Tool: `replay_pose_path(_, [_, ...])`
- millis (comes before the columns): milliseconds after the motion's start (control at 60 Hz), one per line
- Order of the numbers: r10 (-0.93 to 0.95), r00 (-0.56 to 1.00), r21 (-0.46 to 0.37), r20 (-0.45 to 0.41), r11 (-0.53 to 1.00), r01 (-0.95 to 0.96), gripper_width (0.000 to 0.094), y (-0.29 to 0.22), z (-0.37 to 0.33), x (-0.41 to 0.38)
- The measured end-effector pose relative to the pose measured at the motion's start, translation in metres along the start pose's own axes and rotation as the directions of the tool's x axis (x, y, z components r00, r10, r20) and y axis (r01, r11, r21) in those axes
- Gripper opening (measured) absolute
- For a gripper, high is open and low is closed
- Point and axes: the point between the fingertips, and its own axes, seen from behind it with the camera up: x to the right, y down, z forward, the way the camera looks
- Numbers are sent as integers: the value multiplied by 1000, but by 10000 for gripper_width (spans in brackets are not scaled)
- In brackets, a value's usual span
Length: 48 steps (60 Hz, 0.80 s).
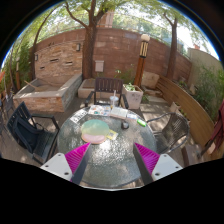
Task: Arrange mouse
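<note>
While the gripper [112, 160] hangs above the near rim of the round glass-topped patio table [75, 168], fingers spread wide and holding nothing, the pale rounded mouse [99, 130] lies well ahead on a mat at table centre. Risk: slick glass could let it skate off a pad. Small items [124, 114] just beyond could get knocked.

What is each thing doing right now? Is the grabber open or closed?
Gripper: open, empty, hovering above the table.
Glass table: upright, things lying on its top.
Round mat: lying flat on the table, beyond the fingers.
Mouse: too small to pick out.
Chair: upright beside the table, empty.
</note>
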Motion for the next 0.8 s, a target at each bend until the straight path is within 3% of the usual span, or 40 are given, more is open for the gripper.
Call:
replay_pose_path(367, [32,999,-129,9,991,-30,861,76,70,25])
replay_pose_path(567, [25,1000,-148,-3,989,-25,859,109,186,61])
replay_pose_path(800, [30,999,-78,14,997,-29,862,71,365,95])
